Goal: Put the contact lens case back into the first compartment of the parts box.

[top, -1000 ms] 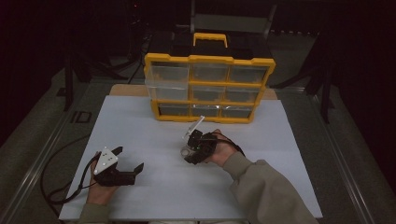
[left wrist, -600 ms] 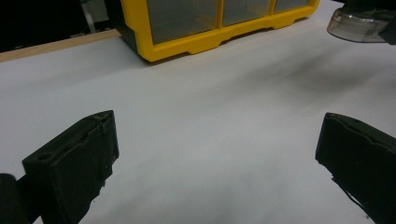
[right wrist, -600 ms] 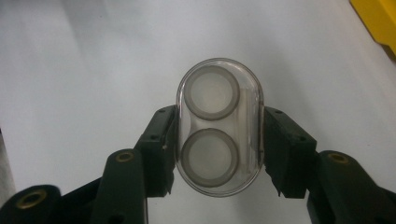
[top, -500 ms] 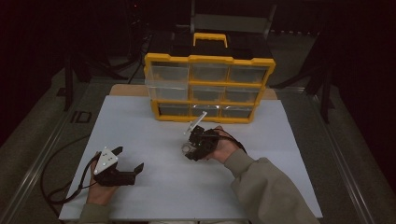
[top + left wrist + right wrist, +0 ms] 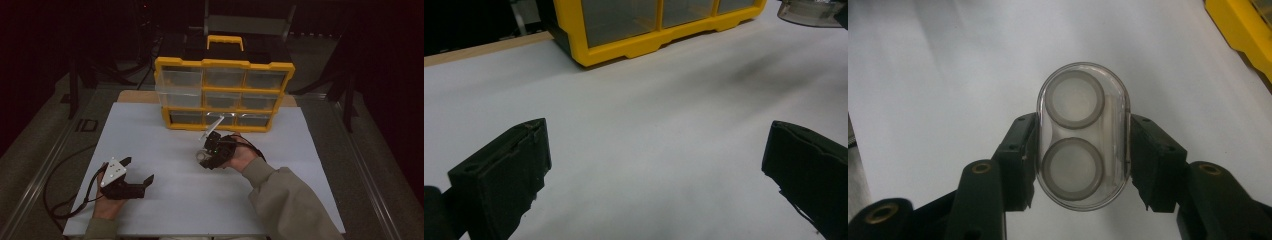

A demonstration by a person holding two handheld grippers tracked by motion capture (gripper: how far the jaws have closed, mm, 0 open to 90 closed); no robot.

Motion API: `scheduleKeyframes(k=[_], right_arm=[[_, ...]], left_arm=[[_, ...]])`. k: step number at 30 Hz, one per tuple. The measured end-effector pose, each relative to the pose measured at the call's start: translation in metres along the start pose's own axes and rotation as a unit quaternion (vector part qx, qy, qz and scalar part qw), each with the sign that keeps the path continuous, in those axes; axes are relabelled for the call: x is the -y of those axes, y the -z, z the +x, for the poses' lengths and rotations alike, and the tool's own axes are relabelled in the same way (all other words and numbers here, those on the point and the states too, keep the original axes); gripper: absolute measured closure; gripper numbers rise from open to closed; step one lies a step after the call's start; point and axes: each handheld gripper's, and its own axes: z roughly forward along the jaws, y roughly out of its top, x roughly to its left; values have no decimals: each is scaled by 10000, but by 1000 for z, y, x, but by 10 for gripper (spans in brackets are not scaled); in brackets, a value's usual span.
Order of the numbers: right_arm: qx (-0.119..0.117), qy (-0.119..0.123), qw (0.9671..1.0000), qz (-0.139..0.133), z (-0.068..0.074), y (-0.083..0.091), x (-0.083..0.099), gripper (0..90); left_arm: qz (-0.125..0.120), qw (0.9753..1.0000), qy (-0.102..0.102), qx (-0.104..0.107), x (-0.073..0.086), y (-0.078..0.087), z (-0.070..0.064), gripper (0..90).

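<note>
The table, covered w/ a white sheet, took up most of the high view. At its far edge stood the yellow drawer cabinet, three rows of clear drawers, black top w/ a yellow handle. One drawer on the left of the middle row stuck out a bit; that looked the same as 1 s before. The cabinet's bottom corner also showed at the top of the left gripper view.

Right sleeve and hand came in from the bottom right. The right gripper sat approx. mid-table, just in front of the cabinet's bottom row. Compared w/ 1 s earlier it had shifted a little toward the cabinet and to the right; the change from 0.5 s earlier was very slight. Its jaws were clamped on a clear oval container, pressing on its two long sides. In the right gripper view the container held two grey-rimmed round discs, one above the other, w/ the white sheet behind. Whether it touched the table, could not tell.

The left gripper rested at the near left of the table, well apart from the right one, jaws wide apart w/ nothing between them. It had not moved vs. the earlier pics. Its cable trailed off the left edge.
</note>
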Motion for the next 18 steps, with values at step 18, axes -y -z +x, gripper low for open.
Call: scheduleKeyframes(k=[18], right_arm=[[-47, -67, 10000, 6, -4, 11, -4, 487]], left_arm=[[-11, 10000, 5, -1, 0, 0, 0, 3]])
